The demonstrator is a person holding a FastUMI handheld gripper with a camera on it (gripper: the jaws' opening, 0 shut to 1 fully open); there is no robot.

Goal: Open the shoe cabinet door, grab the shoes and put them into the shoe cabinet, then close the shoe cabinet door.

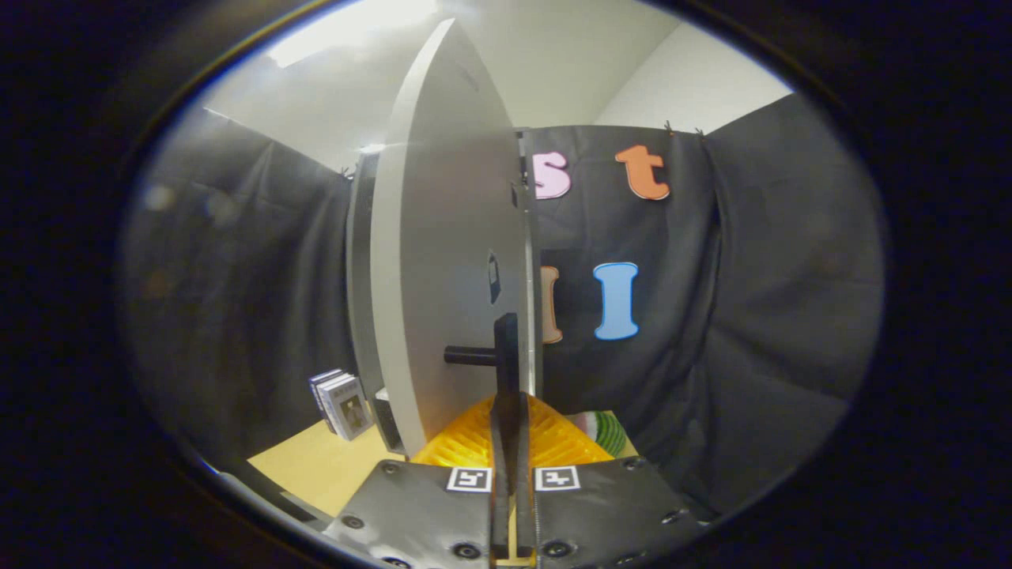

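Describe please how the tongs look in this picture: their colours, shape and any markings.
The tongs have two thin black fingers, flat and upright, lying together. Behind them sit two dark grey metal plates with round screws. Each plate carries a small square black-and-white marker near the fingers. An orange-yellow ribbed part shows beneath the fingers.

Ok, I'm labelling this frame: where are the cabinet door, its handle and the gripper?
cabinet door point(443, 261): gripper view, flat grey face.
handle point(506, 340): gripper view, black bar.
gripper point(511, 403): gripper view, between the fingertips, closed on the handle.
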